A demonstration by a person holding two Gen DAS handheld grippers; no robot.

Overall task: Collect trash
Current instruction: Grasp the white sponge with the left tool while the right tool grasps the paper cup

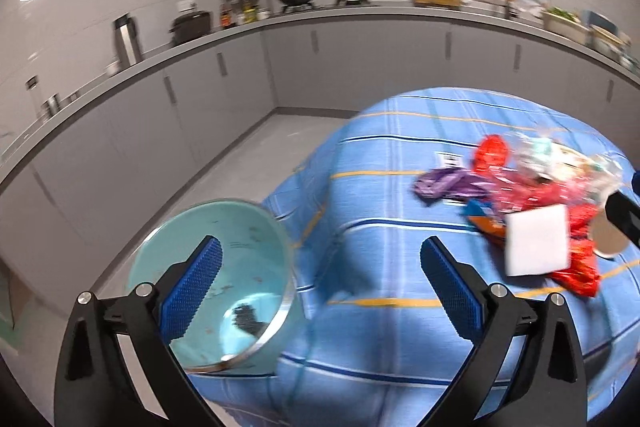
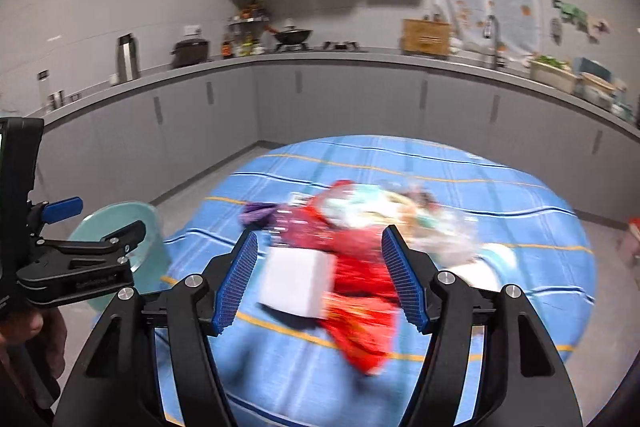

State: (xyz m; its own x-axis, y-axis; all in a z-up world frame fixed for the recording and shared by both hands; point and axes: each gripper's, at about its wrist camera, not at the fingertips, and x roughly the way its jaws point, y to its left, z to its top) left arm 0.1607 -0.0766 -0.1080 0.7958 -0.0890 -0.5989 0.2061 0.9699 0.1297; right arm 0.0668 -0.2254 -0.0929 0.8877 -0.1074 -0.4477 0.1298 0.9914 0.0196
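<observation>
A heap of trash lies on a round table with a blue striped cloth (image 1: 380, 187): red wrappers (image 1: 576, 267), a purple wrapper (image 1: 448, 183), a white square piece (image 1: 536, 243) and clear plastic (image 1: 560, 155). A teal bin (image 1: 240, 247) stands on the floor at the table's left edge. My left gripper (image 1: 320, 267) is open and empty, over the table edge beside the bin. My right gripper (image 2: 320, 259) is open and empty, its fingers either side of the white piece (image 2: 296, 279) and red wrappers (image 2: 360, 307), above them. The right view is blurred.
A grey kitchen counter (image 2: 320, 61) with cabinets runs along the far walls, carrying a wok, a thermos, bottles and a wooden box. Grey floor lies between table and cabinets. The left gripper (image 2: 80, 259) and the hand holding it show at the left of the right view.
</observation>
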